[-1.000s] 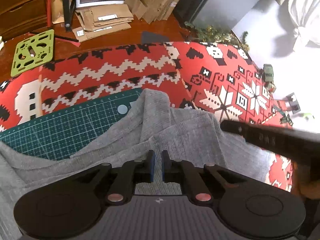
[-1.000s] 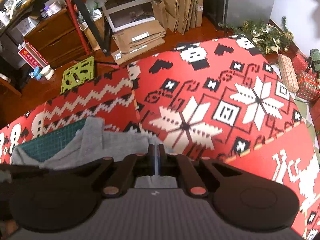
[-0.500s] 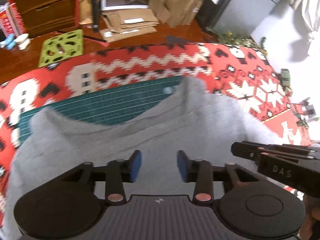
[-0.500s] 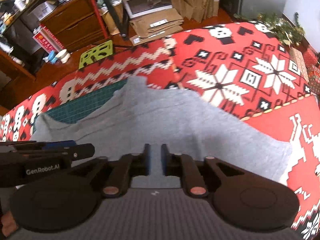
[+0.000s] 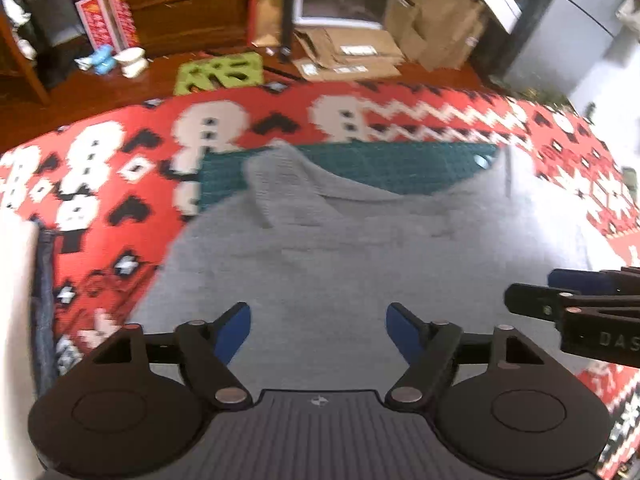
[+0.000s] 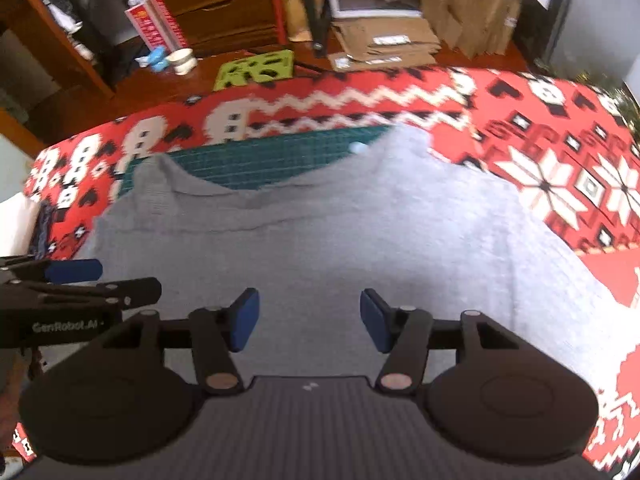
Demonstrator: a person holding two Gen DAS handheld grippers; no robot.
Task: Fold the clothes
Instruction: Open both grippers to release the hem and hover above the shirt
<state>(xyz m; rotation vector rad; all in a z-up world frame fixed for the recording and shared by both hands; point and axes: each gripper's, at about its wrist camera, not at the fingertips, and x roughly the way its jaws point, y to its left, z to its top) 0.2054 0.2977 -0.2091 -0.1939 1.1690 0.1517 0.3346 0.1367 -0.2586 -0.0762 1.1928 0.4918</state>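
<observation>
A grey knit garment (image 5: 360, 248) (image 6: 340, 232) lies spread flat on the red patterned cloth, its far edge over a green cutting mat (image 5: 384, 164) (image 6: 256, 160). My left gripper (image 5: 318, 330) hovers open above the garment's near part, nothing between its blue pads. My right gripper (image 6: 308, 320) is open too, above the same near part, empty. In the left wrist view the right gripper (image 5: 580, 300) shows at the right edge. In the right wrist view the left gripper (image 6: 80, 280) shows at the left edge.
The red, white and black patterned cloth (image 5: 120, 184) (image 6: 552, 152) covers the table. Beyond its far edge are a green perforated plate (image 6: 256, 70), flattened cardboard (image 6: 384, 42), a wooden dresser (image 6: 220, 4) and a black stand pole (image 5: 286, 8). Denim and white cloth (image 5: 40, 280) lie at the left.
Both grippers have let go of the grey garment and opened wide. The garment, bunched a second ago, now lies spread flat. Both views have pulled back and swung left.
</observation>
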